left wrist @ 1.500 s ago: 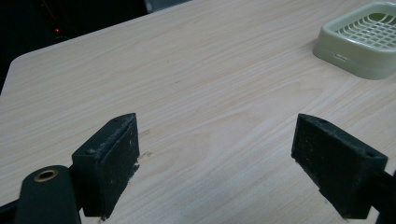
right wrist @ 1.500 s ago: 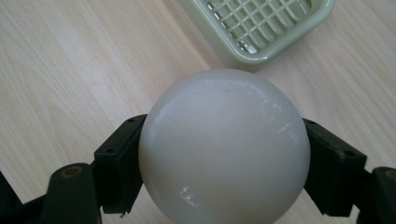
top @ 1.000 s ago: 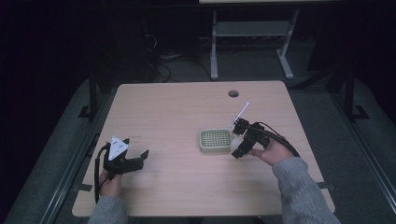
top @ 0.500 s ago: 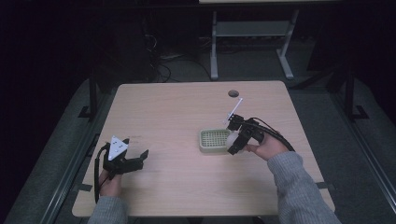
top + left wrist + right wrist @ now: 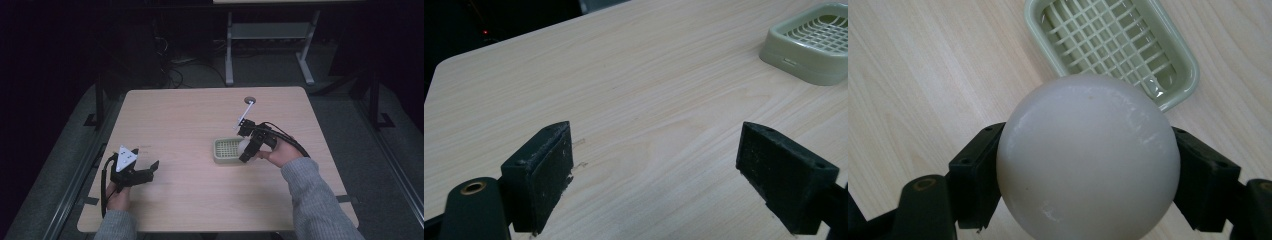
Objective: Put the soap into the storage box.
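A white ball point(image 5: 1088, 160) is clamped between the two black jaws of my right gripper point(image 5: 1088, 170). In the high view that gripper point(image 5: 246, 148) hovers at the right edge of a pale green slotted dish point(image 5: 227, 150), with the ball point(image 5: 243, 146) just showing. The dish point(image 5: 1113, 47) lies beyond the ball in the right gripper view. My left gripper point(image 5: 148, 170) rests near the table's front left corner, jaws wide apart with bare wood between them point(image 5: 654, 165). The dish point(image 5: 811, 42) sits far off at the upper right of the left gripper view.
The wooden table point(image 5: 200, 120) has a round cable hole point(image 5: 249, 100) near its far edge. Cables trail from both grippers. A grey metal stand point(image 5: 267, 35) is on the dark floor behind the table.
My right gripper has moved left and away from me with the white ball, from beside the dish's right end to over its right edge. The left gripper has stayed put.
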Available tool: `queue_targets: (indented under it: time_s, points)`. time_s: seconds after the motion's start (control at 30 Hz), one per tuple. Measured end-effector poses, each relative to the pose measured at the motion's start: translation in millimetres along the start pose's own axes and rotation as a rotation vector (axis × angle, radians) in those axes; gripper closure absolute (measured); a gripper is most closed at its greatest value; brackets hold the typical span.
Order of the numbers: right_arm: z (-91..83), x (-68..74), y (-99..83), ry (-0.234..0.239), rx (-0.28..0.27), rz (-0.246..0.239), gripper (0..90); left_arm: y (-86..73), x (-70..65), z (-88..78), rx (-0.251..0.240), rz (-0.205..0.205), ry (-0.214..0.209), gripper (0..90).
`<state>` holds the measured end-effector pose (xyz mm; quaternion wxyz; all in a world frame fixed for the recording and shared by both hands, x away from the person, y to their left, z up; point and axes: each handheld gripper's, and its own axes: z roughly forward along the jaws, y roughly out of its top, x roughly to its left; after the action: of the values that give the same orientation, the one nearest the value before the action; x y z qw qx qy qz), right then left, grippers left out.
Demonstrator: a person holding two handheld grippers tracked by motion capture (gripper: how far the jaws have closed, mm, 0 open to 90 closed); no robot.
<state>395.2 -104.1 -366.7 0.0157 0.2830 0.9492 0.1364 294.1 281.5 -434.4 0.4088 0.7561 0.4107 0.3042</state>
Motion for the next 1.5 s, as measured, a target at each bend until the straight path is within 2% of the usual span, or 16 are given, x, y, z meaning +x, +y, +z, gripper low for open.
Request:
queue_targets:
  time_s: [0.4, 0.93, 1.07, 1.5]
  points:
    - [-0.3, -1.5, 14.9, -0.001, 0.005, -0.009, 23.4, 0.3, 0.0, -0.3, -0.002, -0.002, -0.002, 14.8]
    - [8.9, -6.0, 36.6, 0.005, 0.018, -0.022, 23.4, 0.2, 0.2, -0.2, -0.011, -0.007, -0.002, 14.9]
    - [9.7, -6.1, 42.0, 0.007, 0.023, -0.012, 23.4, 0.3, 0.6, -0.3, -0.01, -0.006, -0.002, 14.9]
    - [22.0, -11.8, 49.5, 0.007, 0.038, -0.008, 23.4, 0.4, 0.4, -0.2, -0.013, -0.006, -0.004, 14.8]
